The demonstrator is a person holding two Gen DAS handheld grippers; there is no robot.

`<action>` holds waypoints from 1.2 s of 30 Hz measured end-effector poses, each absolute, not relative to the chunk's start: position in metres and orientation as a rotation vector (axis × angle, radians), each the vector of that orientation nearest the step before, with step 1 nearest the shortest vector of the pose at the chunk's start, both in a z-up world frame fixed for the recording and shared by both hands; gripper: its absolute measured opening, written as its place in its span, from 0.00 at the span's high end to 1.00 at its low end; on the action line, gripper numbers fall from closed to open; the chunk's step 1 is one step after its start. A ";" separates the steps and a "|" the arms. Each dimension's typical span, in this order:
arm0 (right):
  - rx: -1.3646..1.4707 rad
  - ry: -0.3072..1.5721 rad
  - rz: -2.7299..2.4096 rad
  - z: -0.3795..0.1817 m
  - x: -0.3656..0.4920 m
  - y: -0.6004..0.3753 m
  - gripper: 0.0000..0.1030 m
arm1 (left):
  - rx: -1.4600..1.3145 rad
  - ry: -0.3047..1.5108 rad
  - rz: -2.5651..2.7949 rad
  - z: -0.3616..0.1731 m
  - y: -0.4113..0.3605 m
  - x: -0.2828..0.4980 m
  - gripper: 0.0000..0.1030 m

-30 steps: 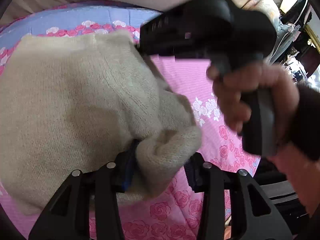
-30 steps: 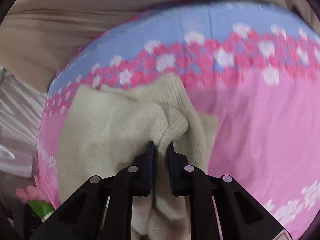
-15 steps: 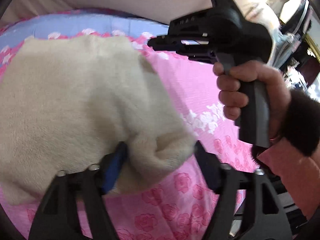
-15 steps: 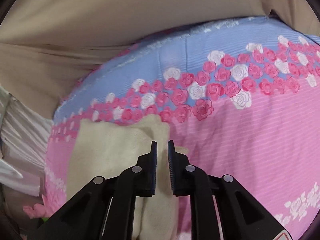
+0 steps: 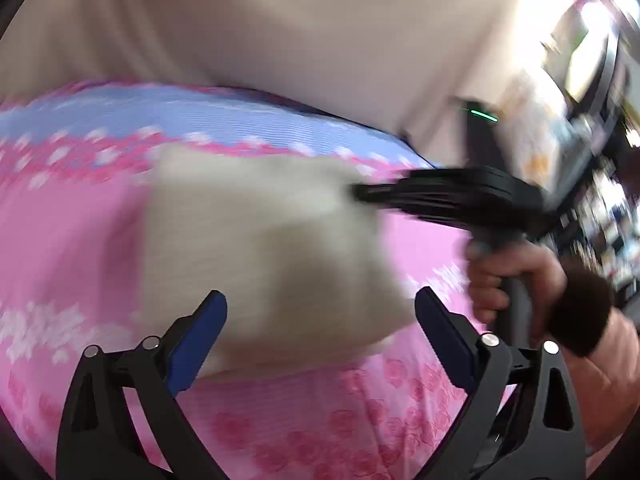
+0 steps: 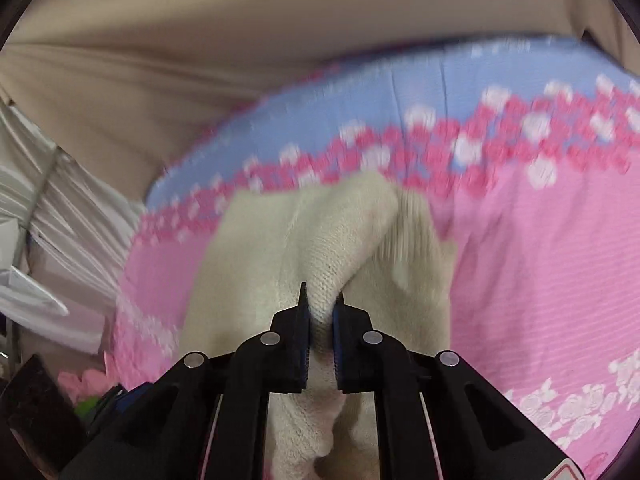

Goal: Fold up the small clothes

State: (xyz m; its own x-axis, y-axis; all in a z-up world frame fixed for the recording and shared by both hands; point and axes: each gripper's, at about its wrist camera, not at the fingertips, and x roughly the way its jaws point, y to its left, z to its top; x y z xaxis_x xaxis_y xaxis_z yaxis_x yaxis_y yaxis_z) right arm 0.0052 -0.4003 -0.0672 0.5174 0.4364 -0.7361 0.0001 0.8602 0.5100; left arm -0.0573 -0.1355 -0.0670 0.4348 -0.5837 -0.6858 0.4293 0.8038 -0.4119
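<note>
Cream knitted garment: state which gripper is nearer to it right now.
Right. The right gripper is shut on a raised fold of the cream knitted garment. The left gripper is open, its fingers straddling the garment's near corner without clamping it.

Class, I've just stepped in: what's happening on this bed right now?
A person is folding a cream knitted garment on a pink floral bedsheet with two handheld grippers. The right gripper pinches a bunched fold of the knit. The left gripper is wide open, its blue fingers either side of the garment's near corner, gripping nothing.
</note>
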 end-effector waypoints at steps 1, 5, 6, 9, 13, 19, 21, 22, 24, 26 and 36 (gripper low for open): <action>0.459 1.060 0.246 -0.086 0.009 -0.402 0.91 | -0.191 0.947 -0.601 -0.069 -0.126 -0.055 0.10; 0.509 1.144 0.218 -0.111 -0.003 -0.404 0.84 | -0.261 1.040 -0.470 -0.086 -0.094 -0.044 0.10; 0.519 1.102 0.213 -0.098 -0.013 -0.403 0.83 | -0.273 1.037 -0.455 -0.084 -0.087 -0.045 0.10; 0.501 0.982 0.200 -0.062 -0.052 -0.393 0.83 | -0.233 1.018 -0.420 -0.084 -0.086 -0.047 0.10; 0.353 1.138 0.218 -0.091 -0.070 -0.365 0.93 | -0.134 1.039 -0.384 -0.093 -0.099 -0.035 0.10; 0.473 1.108 0.076 -0.088 -0.090 -0.397 0.90 | -0.010 1.166 -0.325 -0.123 -0.119 -0.017 0.10; 0.431 1.080 0.085 -0.070 -0.089 -0.391 0.84 | 0.006 1.176 -0.316 -0.126 -0.119 -0.017 0.10; 0.421 1.070 0.099 -0.064 -0.089 -0.385 0.84 | 0.016 1.181 -0.314 -0.127 -0.120 -0.017 0.10; 0.405 1.069 0.126 -0.061 -0.092 -0.376 0.84 | 0.026 1.189 -0.314 -0.128 -0.119 -0.015 0.10; 0.357 1.098 0.108 -0.072 -0.094 -0.364 0.84 | 0.047 1.188 -0.310 -0.126 -0.119 -0.013 0.10; 0.368 1.136 0.015 -0.084 -0.089 -0.359 0.90 | 0.094 1.202 -0.330 -0.123 -0.114 -0.010 0.10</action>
State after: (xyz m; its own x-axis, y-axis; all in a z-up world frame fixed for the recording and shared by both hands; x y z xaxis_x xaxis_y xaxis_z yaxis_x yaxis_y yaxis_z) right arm -0.0895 -0.3591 -0.0843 0.4281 0.1971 -0.8820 0.1736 0.9398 0.2943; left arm -0.0096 -0.1135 -0.1226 0.3195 -0.2008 -0.9261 0.2999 0.9485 -0.1021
